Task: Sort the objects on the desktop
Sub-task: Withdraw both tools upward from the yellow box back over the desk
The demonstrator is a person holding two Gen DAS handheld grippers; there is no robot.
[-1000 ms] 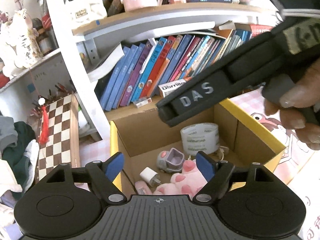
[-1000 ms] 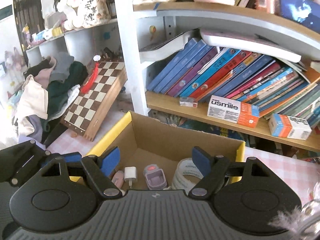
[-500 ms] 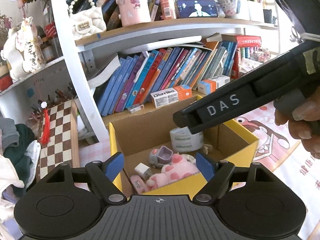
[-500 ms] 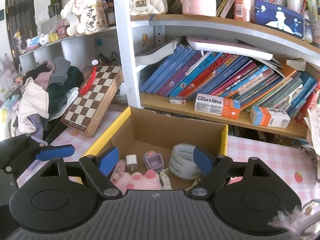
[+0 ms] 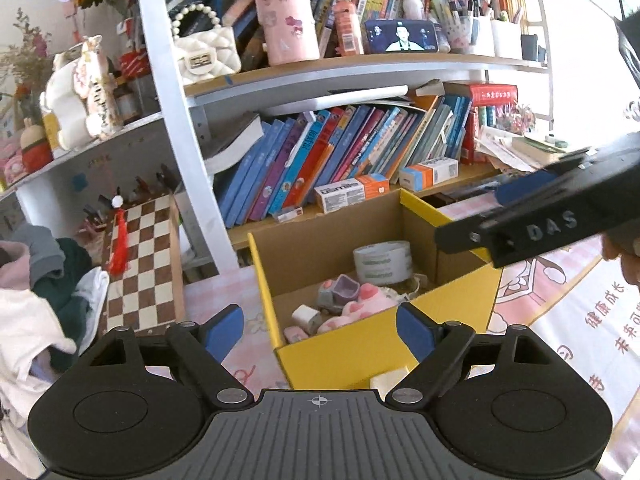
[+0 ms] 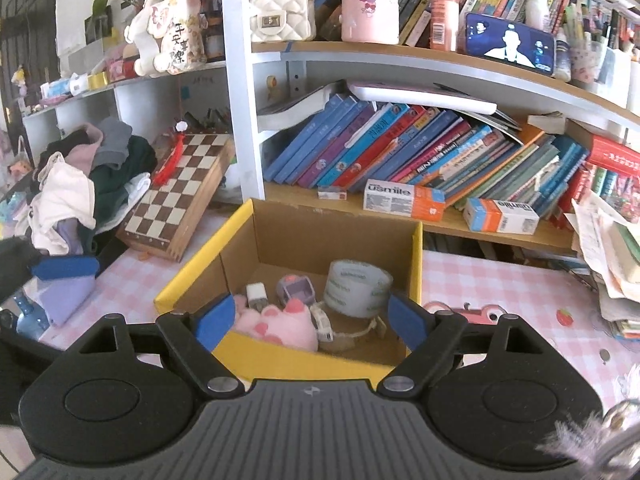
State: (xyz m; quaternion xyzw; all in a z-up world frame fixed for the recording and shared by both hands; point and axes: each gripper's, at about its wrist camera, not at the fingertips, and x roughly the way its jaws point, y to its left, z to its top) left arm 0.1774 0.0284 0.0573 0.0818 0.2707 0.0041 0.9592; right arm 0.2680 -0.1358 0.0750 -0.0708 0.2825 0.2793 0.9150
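Both pairs of blue-tipped fingers stand spread wide and are opening further, with nothing pinched between them. The left gripper (image 5: 320, 326) hangs just short of the near corner of the yellow cardboard box (image 5: 380, 344), its fingers (image 5: 224, 326) touching nothing. The right gripper (image 6: 308, 322) hovers over the box's near wall (image 6: 304, 362), its fingers (image 6: 214, 320) likewise clear of everything; from the left camera its black body (image 5: 560, 224) reaches in from the right, above the box's far corner, with part of the person's hand (image 5: 624, 256) behind it.

Inside the box lie the sorted things: a pink plush paw (image 6: 280, 326) against the near wall, a white charger plug (image 6: 256, 294) and a small lilac toy (image 6: 296, 290) behind it, a roll of clear tape (image 6: 358, 288) standing toward the right, and a white watch with a beige strap (image 6: 332, 328) beside the paw.

The box sits on a pink checked tabletop (image 6: 500, 292). Left of it a folded chessboard (image 6: 180, 196) leans near a heap of clothes (image 6: 88, 184). Behind runs a bookshelf with a row of slanting books (image 6: 400, 156) and two toothpaste cartons (image 6: 404, 200) lying in front of them.
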